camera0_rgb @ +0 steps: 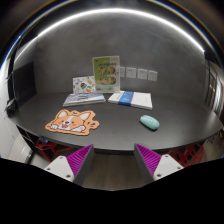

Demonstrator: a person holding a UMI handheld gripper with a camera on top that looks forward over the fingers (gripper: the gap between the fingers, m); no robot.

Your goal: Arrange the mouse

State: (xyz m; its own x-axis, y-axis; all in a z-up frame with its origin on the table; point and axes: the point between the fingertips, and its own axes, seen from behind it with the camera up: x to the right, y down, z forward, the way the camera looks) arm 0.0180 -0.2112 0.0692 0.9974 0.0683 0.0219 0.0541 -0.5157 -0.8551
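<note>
A: Two fingers [77,160] of the gripper [112,160] stand wide apart, pads facing each other, nothing between them and nothing touched.

B: And the mouse [149,122]?

A: On the dark table [120,135], well beyond the fingers, ahead of the right one. It lies alone, apart from the rest.

B: What else is there?

A: A corgi-shaped mat [72,122] ahead of the left finger. Farther back, a book [83,98], a blue-and-white booklet [131,98], and a card [106,73] standing upright by the wall.

dark table [120,138], grey wall [60,55], wall sockets [140,74]
</note>
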